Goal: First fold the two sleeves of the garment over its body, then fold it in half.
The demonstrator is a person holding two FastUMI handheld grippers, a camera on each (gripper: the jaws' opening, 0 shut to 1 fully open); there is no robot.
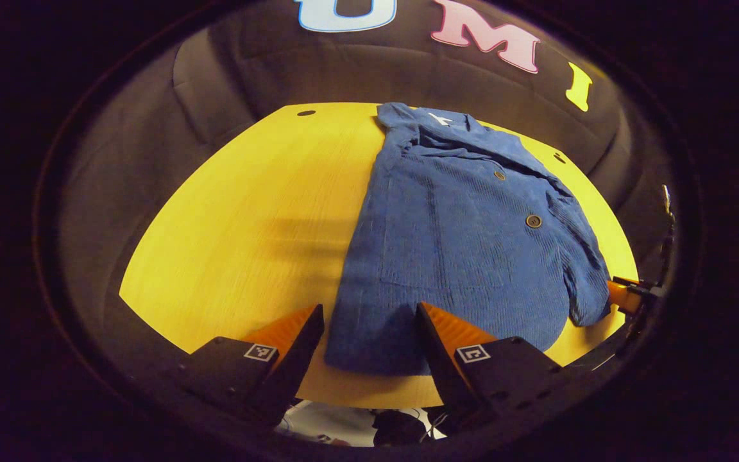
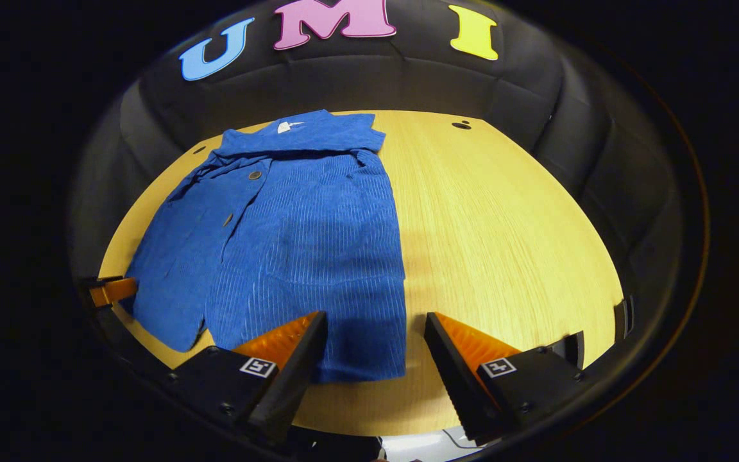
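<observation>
A blue corduroy jacket with brown buttons lies flat on the yellow table, collar at the far side. One sleeve lies along the jacket's side, its cuff near the front edge. My left gripper hovers open above the hem's near corner, holding nothing. In the right gripper view the jacket spreads left of centre on the table, and my right gripper stands open over the hem's other corner. Each gripper's fingertip also peeks in at the other view's edge: the right gripper, the left gripper.
Bare yellow tabletop stretches beside the jacket in both views. Small dark holes mark the table's far side. The table's front edge runs just beneath my fingers, with pale floor below it. Black padded booth walls enclose the table.
</observation>
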